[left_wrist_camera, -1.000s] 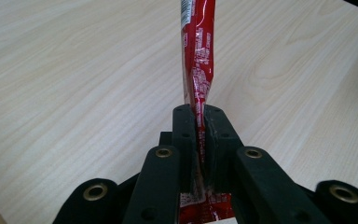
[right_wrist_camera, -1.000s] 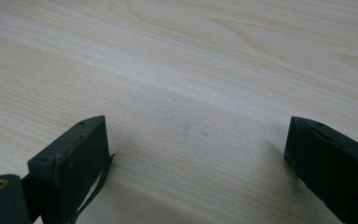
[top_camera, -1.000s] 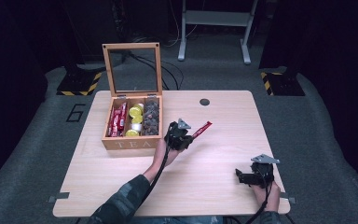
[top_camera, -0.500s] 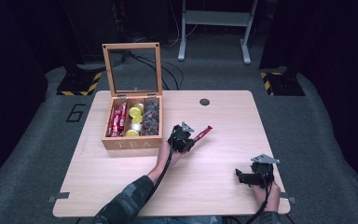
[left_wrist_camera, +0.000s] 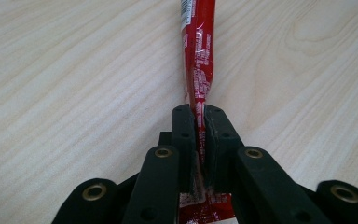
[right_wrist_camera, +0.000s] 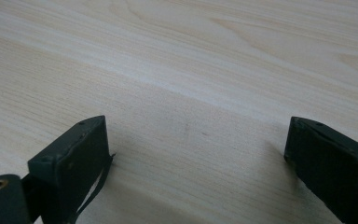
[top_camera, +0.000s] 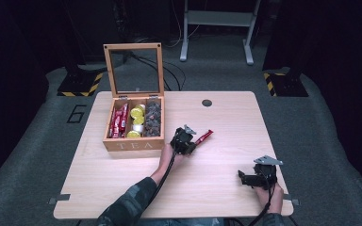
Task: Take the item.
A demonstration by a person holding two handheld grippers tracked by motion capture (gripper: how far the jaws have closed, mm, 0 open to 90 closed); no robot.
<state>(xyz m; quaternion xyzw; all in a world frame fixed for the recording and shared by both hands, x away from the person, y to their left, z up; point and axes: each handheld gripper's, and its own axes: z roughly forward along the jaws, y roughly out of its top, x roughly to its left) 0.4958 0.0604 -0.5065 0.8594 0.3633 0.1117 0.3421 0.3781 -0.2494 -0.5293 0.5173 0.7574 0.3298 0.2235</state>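
Lowered toward the table point(top_camera: 226, 141), left gripper point(top_camera: 192, 142) grips red sachet point(top_camera: 203, 137).

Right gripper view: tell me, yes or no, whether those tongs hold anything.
No: the right tongs stand wide open, with only the bare wooden table between their jaws.
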